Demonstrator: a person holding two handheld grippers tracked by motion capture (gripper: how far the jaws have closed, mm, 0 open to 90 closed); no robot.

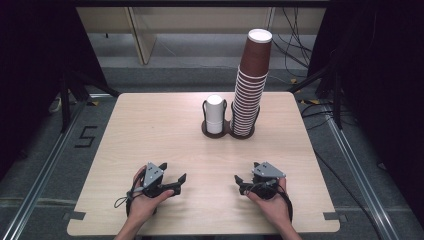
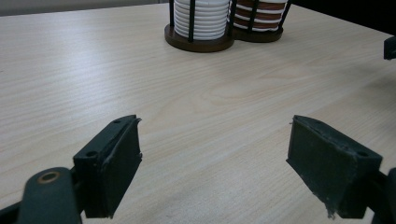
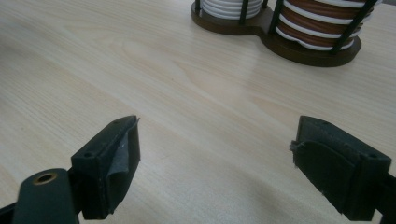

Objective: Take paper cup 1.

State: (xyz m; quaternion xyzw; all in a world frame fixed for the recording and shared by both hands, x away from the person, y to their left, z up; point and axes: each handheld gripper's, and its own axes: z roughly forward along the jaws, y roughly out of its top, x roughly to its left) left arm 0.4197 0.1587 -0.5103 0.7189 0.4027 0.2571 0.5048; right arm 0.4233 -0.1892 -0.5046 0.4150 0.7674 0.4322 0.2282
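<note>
Grippers (image 1: pixel 181 181) (image 1: pixel 239 182) parked near table (image 1: pixel 150 130) edge, jaws apart, holding nothing; cup stack (image 1: pixel 249 95) and lids (image 1: pixel 215 114) racked upright in holder (image 1: pixel 227 131) at 12 o'clock, ready for picking.

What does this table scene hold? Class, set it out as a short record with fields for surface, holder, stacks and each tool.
surface: light wooden table
holder: dark two-ring stand, far centre of the table
left ring: short stack of white lids
right ring: tall leaning stack of brown paper cups
left tool: open, nothing between its jaws, near edge
right tool: open, nothing between its jaws, near edge
</note>
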